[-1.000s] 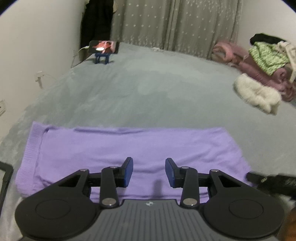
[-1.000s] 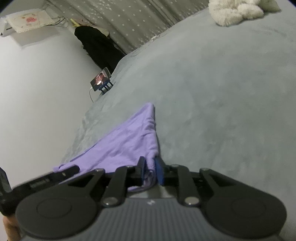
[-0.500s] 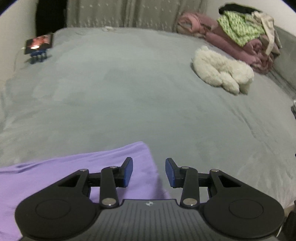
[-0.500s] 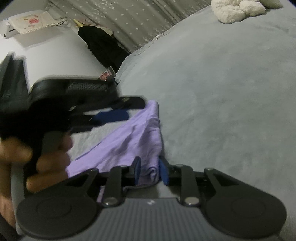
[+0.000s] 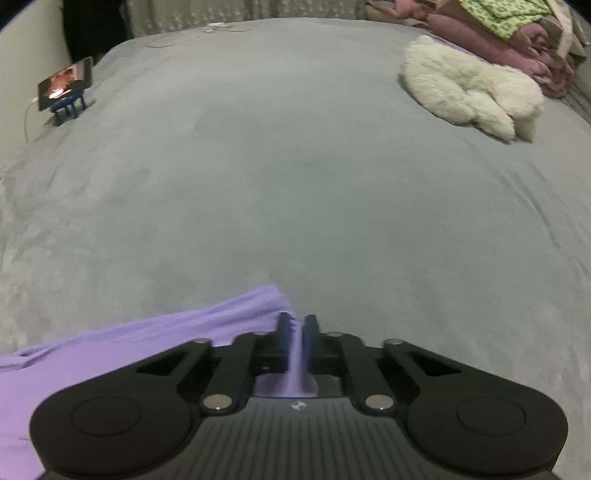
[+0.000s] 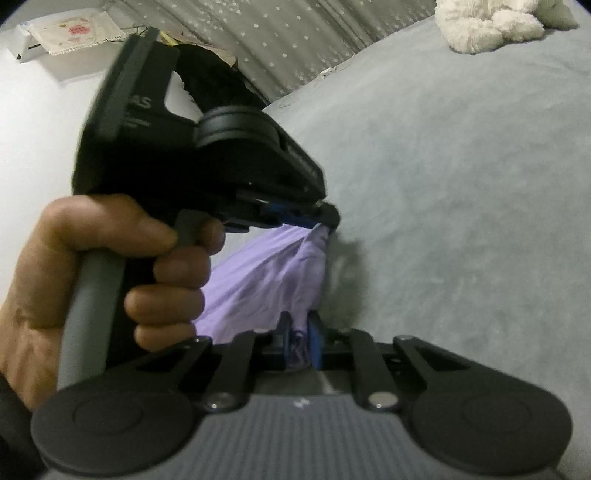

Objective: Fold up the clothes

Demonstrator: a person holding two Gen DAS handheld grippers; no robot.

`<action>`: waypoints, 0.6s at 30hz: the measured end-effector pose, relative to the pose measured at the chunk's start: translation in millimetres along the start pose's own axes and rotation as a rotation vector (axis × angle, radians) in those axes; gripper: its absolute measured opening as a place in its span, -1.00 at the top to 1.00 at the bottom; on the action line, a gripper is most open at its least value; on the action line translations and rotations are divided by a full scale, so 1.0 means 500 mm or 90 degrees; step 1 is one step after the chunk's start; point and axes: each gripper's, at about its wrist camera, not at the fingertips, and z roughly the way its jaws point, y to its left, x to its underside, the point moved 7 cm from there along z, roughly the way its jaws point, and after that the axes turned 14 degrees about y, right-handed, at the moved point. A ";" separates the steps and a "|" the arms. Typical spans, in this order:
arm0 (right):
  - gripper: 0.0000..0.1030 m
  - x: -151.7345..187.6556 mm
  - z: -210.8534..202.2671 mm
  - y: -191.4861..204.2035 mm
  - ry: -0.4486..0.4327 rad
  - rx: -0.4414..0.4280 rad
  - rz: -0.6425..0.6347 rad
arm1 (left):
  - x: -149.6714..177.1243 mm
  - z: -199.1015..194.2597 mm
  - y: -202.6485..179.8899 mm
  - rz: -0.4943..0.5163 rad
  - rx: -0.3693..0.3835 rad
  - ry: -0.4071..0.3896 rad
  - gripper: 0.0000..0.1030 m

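Observation:
A purple garment (image 5: 110,354) lies on the grey bed (image 5: 295,184), spreading left from my left gripper (image 5: 297,325). The left gripper is shut on the garment's right edge, with purple cloth pinched between its blue pads. In the right wrist view, my right gripper (image 6: 300,338) is shut on another part of the same edge of the purple garment (image 6: 266,280). The left gripper (image 6: 321,218) shows there too, held by a hand, pinching the cloth a little farther along and lifting it off the bed.
A white fluffy garment (image 5: 469,92) lies at the far right of the bed, with a pile of pink and green clothes (image 5: 517,29) behind it. A phone on a blue stand (image 5: 64,88) sits at the far left. Curtains (image 6: 295,37) hang behind the bed.
My left gripper moved right along the garment to its right edge and closed on it. The right gripper kept its hold. The edge is now raised between the two grippers.

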 end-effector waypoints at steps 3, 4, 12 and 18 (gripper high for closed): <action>0.82 -0.002 -0.010 0.010 -0.011 0.009 -0.014 | -0.002 -0.003 0.012 -0.014 -0.002 -0.015 0.96; 0.82 -0.003 -0.016 0.012 -0.016 0.010 -0.019 | -0.002 -0.005 0.016 -0.016 -0.004 -0.024 0.97; 0.84 -0.004 -0.043 0.013 -0.037 0.036 -0.028 | -0.008 -0.041 0.039 -0.065 0.045 -0.108 1.00; 0.84 -0.014 -0.057 0.022 -0.046 0.033 -0.024 | -0.012 -0.047 0.053 -0.098 0.061 -0.138 1.00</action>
